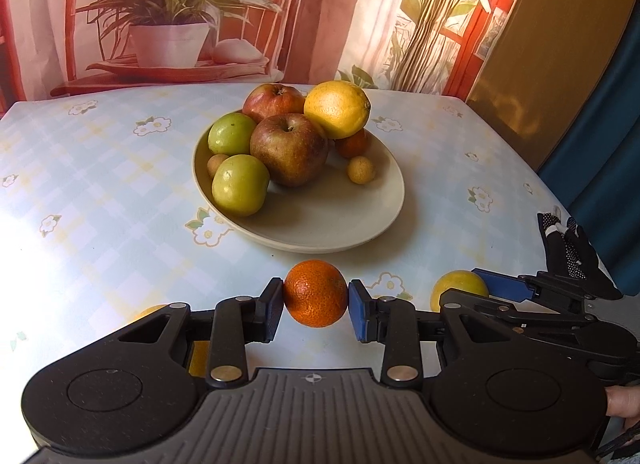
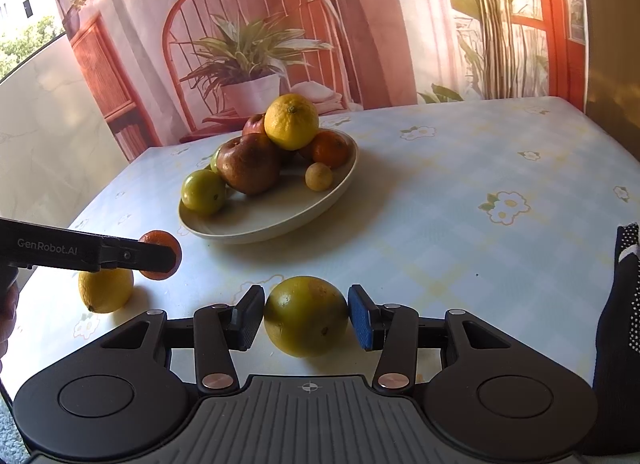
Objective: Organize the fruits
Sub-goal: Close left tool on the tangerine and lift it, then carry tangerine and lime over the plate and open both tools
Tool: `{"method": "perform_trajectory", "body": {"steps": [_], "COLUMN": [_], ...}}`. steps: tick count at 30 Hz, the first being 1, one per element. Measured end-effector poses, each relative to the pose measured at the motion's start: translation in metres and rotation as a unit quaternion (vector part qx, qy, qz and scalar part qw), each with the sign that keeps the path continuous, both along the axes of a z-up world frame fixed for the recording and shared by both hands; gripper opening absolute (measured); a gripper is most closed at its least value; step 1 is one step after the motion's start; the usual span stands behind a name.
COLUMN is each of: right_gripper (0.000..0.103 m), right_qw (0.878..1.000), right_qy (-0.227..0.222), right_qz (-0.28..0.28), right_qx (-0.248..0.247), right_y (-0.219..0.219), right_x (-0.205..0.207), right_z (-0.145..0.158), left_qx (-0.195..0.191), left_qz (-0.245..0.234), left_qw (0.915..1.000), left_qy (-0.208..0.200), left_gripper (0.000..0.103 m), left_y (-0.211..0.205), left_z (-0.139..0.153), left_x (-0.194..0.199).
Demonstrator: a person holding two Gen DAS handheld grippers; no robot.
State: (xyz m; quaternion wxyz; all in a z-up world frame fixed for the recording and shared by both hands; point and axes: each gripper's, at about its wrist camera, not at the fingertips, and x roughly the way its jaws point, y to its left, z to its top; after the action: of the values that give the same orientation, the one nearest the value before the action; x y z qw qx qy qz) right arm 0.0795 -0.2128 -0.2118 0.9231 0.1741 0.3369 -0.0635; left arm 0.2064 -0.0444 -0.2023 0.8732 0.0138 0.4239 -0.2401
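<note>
Left tool (image 1: 316, 304) is clamped on a small orange mandarin (image 1: 316, 292), pads pressed on both sides, fruit lifted off the surface (image 1: 100, 191) and hanging short of the bowl (image 1: 384, 219). Right tool (image 2: 306, 318) sits around a yellow-green citrus (image 2: 306, 316); left pad touches the peel, the blue pad looks to sit just beside it w/ a sliver of gap, so a firm grip isn't certain. I can't tell if that fruit is lifted or resting on the cloth. One lemon (image 2: 105, 291) lies loose on the surface, under the left tool's arm.

Risks, as I judge them:
- Mandarin is round, peel pebbly but soft; held only at its widest line, it could roll out or bruise if squeezed harder.
- Bowl is shallow, w/ a smooth low rim, and already heaped: two russet apples, two green ones, a big yellow citrus perched on top, another mandarin, two small tan fruits. Drop one in hard and the top citrus prob. rolls off.
- Free room is on the near side of the bowl only; both tools heading there together could knock each other.
- Cloth is a glossy, slick, flower-print sheet, so anything dropped rolls far, maybe off the edge.
</note>
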Motion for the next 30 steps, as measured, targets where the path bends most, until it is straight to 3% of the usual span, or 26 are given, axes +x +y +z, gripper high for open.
{"method": "perform_trajectory", "body": {"steps": [19, 30], "right_gripper": [0.042, 0.042], "right_qw": [1.000, 0.998], "right_qy": [-0.006, -0.033], "right_qz": [-0.003, 0.031], "right_qx": [-0.002, -0.045], "right_y": [-0.015, -0.038], "right_x": [0.012, 0.071], "right_z": [0.009, 0.033], "left_qx": [0.001, 0.016], "left_qz": [-0.005, -0.009], "left_qw": [0.9996, 0.9995], "left_qy": [-0.029, -0.026], "left_gripper": [0.037, 0.037], "left_y": [-0.007, -0.020], "left_z": [0.014, 0.011], "left_x": [0.018, 0.048]}}
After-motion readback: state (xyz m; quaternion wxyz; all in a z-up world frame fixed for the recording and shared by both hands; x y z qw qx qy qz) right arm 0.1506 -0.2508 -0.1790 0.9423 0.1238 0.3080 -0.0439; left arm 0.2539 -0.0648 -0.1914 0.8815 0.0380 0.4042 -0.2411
